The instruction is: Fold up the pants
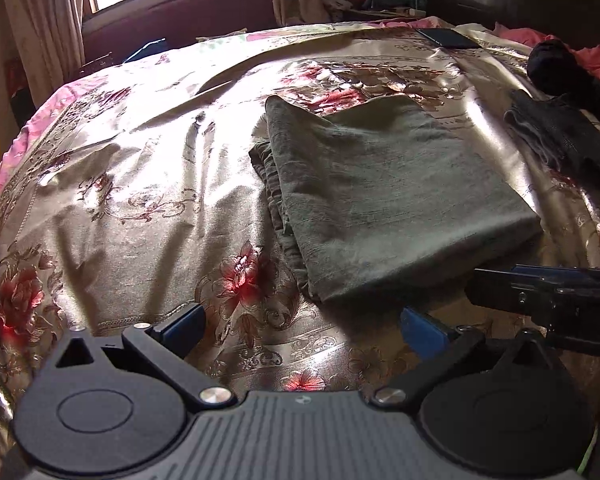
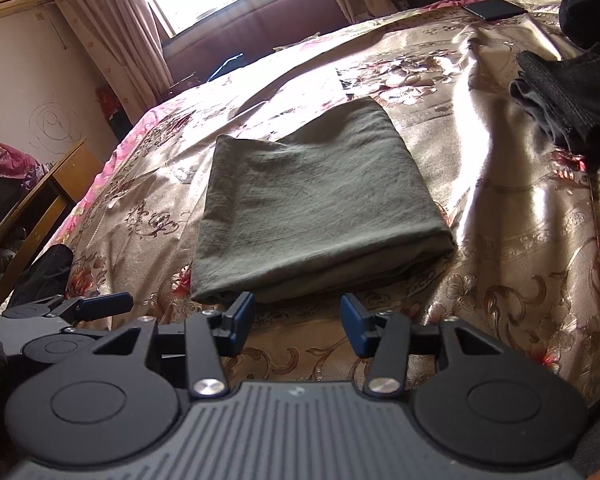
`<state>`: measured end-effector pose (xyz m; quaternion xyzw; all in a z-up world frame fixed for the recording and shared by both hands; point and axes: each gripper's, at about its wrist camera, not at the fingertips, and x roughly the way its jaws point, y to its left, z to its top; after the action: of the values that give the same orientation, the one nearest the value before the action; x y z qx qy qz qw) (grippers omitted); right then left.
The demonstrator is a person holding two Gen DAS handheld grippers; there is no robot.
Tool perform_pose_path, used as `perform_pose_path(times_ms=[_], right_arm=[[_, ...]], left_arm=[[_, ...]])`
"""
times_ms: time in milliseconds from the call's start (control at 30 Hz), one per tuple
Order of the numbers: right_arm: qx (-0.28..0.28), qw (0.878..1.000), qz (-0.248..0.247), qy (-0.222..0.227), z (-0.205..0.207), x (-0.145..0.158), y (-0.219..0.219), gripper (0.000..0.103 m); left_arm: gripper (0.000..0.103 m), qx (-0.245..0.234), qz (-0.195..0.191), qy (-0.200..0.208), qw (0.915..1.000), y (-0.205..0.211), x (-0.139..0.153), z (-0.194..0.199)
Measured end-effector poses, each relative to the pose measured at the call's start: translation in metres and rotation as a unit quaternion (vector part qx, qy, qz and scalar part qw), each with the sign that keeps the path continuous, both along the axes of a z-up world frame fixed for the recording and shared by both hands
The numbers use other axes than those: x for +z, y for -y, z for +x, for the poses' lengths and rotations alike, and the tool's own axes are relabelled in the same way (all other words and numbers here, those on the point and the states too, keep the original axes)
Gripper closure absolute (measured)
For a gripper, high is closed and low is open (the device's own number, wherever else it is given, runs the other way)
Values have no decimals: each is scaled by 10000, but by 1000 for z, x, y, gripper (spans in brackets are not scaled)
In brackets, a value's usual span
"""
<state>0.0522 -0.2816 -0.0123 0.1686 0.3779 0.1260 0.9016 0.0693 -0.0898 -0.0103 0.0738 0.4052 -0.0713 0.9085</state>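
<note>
The olive-green pants (image 1: 384,196) lie folded into a flat rectangle on the floral bedspread (image 1: 140,184); they also show in the right wrist view (image 2: 312,204). My left gripper (image 1: 304,320) is open and empty, just short of the pants' near left corner. My right gripper (image 2: 298,316) is open and empty, right in front of the pants' near edge, not touching them. The right gripper's body shows at the right edge of the left wrist view (image 1: 548,300); the left gripper shows at the left of the right wrist view (image 2: 80,308).
A pile of dark clothes (image 1: 572,136) lies on the bed to the right, also in the right wrist view (image 2: 572,100). A dark phone (image 1: 448,38) lies at the far side. A wooden table (image 2: 40,200) stands left of the bed. A window with curtains is behind.
</note>
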Motion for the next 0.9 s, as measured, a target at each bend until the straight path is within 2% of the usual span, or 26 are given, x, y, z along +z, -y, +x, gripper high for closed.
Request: perform_pose_path(times_ms=[367, 900], right_arm=[[-133, 9998, -168, -12, 0, -2, 1, 54], [104, 9997, -180, -123, 2, -9, -5, 54]], left_arm=[[0, 193, -96, -54, 9998, -7, 0, 3], [0, 238, -22, -143, 9996, -6, -5, 6]])
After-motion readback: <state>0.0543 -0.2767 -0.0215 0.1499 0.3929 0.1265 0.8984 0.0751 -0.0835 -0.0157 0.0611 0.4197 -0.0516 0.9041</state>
